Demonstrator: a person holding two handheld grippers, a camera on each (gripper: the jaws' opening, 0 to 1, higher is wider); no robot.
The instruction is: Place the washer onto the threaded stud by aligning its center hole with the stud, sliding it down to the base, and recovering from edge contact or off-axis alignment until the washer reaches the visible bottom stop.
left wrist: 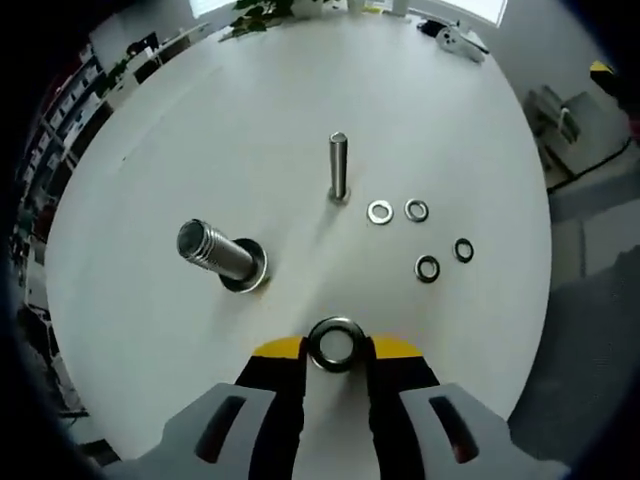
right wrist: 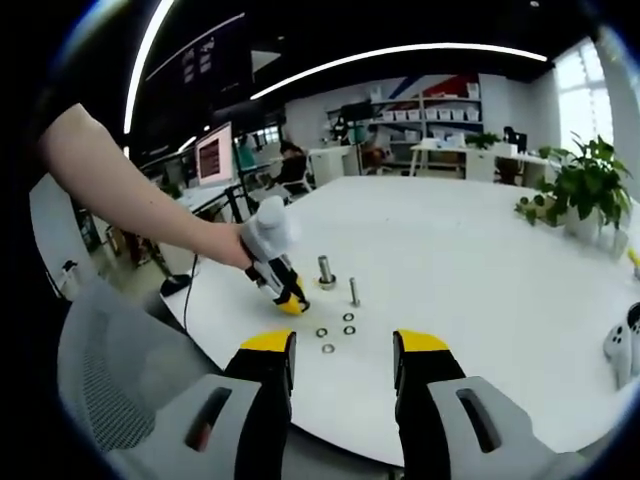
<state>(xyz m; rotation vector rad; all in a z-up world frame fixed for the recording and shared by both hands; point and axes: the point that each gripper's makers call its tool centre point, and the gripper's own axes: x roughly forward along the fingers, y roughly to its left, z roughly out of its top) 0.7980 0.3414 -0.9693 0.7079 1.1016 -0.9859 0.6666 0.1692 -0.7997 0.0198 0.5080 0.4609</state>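
1. Washer point(left wrist: 335, 343) sits clamped between my left gripper's point(left wrist: 335, 352) jaw tips in the left gripper view, short of the thick threaded stud point(left wrist: 218, 252), which stands on its flange. A thin stud point(left wrist: 338, 166) rises beyond, with four spare washers point(left wrist: 420, 238) beside it.
2. I judge the hole must be centred over the thick threaded stud's tip, washer level, before lowering.
3. Right gripper view: my right gripper point(right wrist: 342, 352) hangs released, holding nothing, well back from that stud point(right wrist: 325, 271), at the table edge point(right wrist: 500, 420).
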